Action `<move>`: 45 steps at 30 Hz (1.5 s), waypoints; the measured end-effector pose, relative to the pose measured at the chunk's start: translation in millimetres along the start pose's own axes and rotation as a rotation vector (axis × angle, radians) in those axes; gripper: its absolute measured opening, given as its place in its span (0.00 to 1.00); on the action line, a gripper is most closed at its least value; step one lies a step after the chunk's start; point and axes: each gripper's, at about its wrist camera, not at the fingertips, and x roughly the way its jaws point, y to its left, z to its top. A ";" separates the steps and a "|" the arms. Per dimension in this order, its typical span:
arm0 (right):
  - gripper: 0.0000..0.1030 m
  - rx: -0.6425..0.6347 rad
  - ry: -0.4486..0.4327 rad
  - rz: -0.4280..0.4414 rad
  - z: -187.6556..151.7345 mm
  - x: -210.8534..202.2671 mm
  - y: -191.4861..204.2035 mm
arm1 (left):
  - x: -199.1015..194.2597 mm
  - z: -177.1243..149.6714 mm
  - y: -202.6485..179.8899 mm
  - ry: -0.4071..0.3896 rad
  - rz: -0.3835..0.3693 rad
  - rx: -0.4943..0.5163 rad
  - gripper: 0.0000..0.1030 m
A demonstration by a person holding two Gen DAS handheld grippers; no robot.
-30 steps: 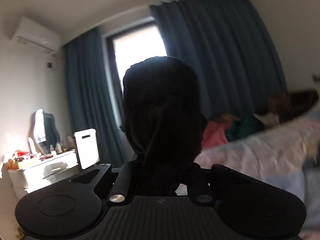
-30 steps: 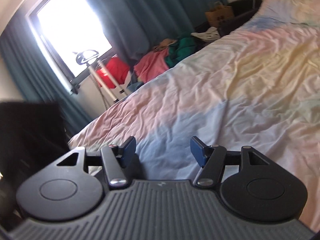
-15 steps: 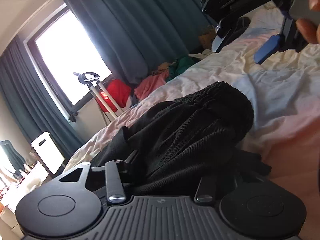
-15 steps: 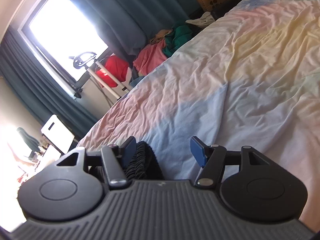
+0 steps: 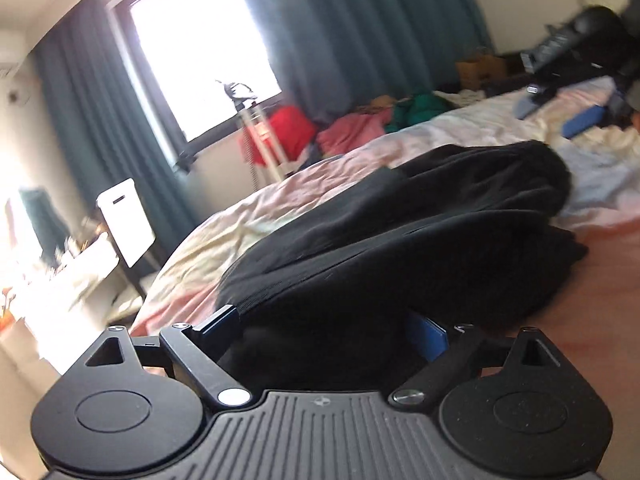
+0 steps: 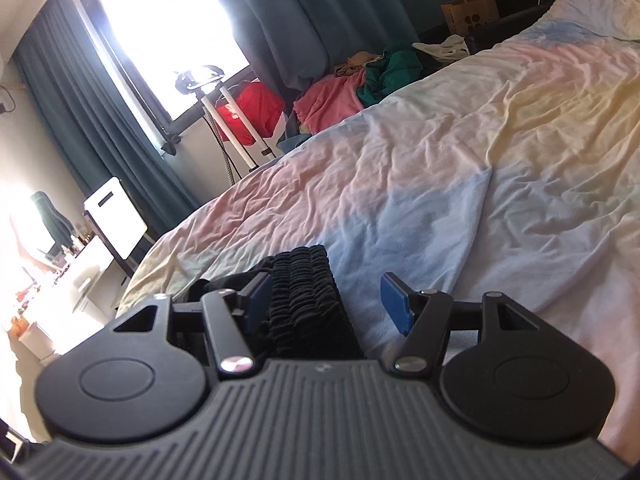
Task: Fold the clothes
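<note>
A black garment (image 5: 400,248) lies bunched on the pastel bed sheet (image 5: 248,220). My left gripper (image 5: 328,324) is open, its jaws wide apart with the black cloth lying between them and over them. In the right wrist view the garment's ribbed elastic waistband (image 6: 308,296) lies between the open jaws of my right gripper (image 6: 326,300), close to the left blue pad (image 6: 258,300); the right pad (image 6: 394,304) stands apart from it. The right gripper (image 5: 576,120) also shows blurred at the far right of the left wrist view.
A pile of pink, green and red clothes (image 6: 352,88) lies beyond the bed's far edge under the window. A paper bag (image 6: 468,12) stands at the back right. A white dresser (image 6: 80,272) and a white board (image 6: 116,220) stand to the left of the bed.
The left gripper lowered the garment from the air onto the bed and opened its jaws. The right gripper came down over the waistband, which now lies between its open jaws.
</note>
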 end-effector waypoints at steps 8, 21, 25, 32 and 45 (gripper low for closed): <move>0.62 -0.071 0.006 -0.016 -7.4 -0.2 13.9 | -8.6 3.6 12.6 0.037 0.008 -0.020 0.91; 0.62 -0.054 0.009 -0.008 -7.9 -1.6 11.9 | -8.0 1.2 15.5 0.070 0.049 -0.124 0.91; 0.62 -0.057 0.008 -0.004 -8.4 -2.7 12.7 | -10.5 1.1 31.6 0.073 0.095 -0.210 0.92; 0.62 -0.063 0.011 0.002 -9.5 -2.6 14.7 | -7.7 -1.4 53.8 0.071 0.108 -0.345 0.96; 0.62 -0.068 0.015 0.009 -11.2 -3.0 17.9 | -15.9 -2.5 51.5 0.083 0.092 -0.354 0.95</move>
